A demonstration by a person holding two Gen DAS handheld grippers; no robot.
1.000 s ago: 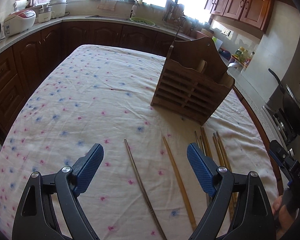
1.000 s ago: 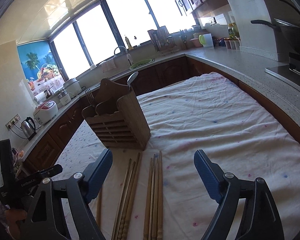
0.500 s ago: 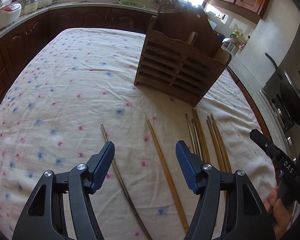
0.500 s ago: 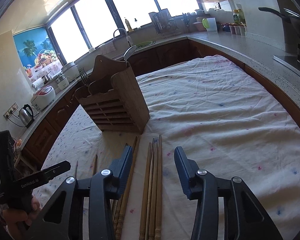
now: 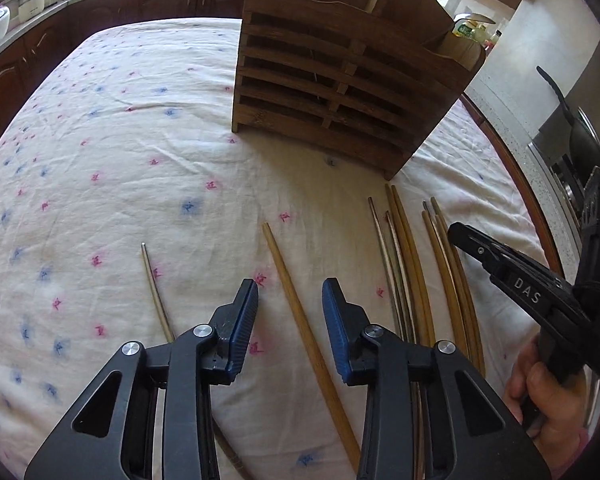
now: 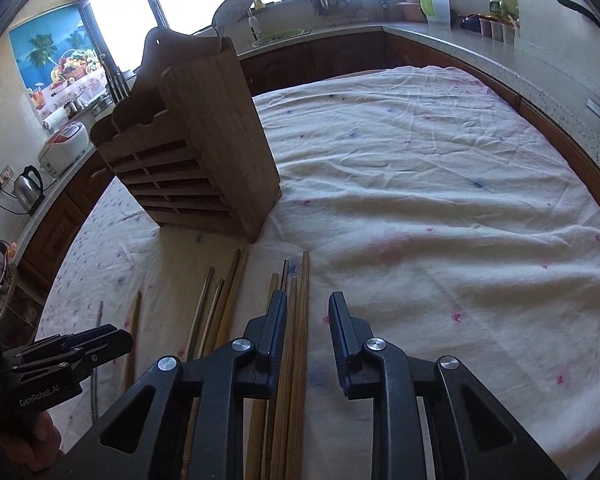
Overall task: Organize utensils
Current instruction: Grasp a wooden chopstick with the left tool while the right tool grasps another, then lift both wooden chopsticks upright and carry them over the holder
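Between the parted left gripper [image 5: 290,320], apparently, a chopstick [image 5: 300,320].

Wooden holder [image 5: 340,76] ahead (bare cloth [image 5: 112,152] to its left)

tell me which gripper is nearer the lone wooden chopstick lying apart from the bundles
Left. The left gripper has its open jaws straddling the lone wooden chopstick. The right gripper sits over the right-hand bundle, well off to the side.

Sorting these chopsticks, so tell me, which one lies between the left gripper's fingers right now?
The lone wooden chopstick lying by itself on the cloth, between the thin metal one to its left and the bunched chopsticks to its right. The left gripper straddles it, open.
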